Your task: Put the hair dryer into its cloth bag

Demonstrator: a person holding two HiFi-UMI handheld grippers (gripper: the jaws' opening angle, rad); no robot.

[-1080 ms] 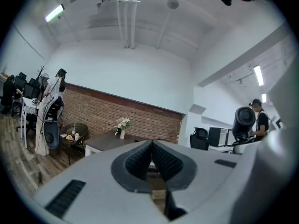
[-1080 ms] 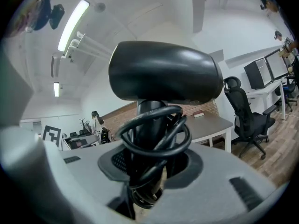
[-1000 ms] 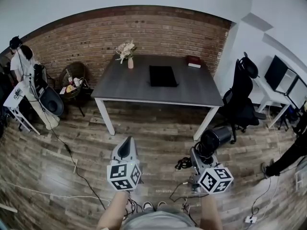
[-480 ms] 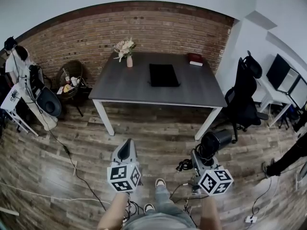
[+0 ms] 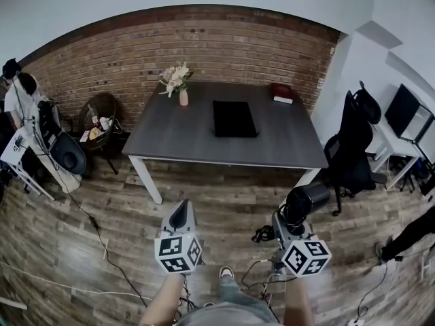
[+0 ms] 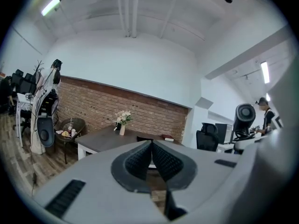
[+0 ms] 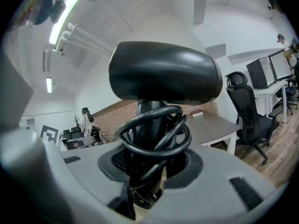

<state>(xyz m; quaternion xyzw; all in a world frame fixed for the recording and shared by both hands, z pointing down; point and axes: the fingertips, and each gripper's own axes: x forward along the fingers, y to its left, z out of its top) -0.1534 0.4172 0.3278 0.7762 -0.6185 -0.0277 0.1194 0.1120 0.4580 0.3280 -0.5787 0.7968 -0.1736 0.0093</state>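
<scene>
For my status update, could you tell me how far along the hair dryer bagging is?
Done: the hair dryer, cord coiled, is gripped by the right gripper. In hand: it's held short of the table; left gripper shut, empty. Left: putting it in the black bag lying there.

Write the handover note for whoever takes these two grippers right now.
Left gripper: shut, empty.
Right gripper: shut on the hair dryer by its handle, head up, cord coiled round the handle.
Cloth bag: lying flat on the grey table ahead, neither gripper near it.
Done: dryer picked up.
Left: get to the table, open the bag, slide the dryer in.
</scene>
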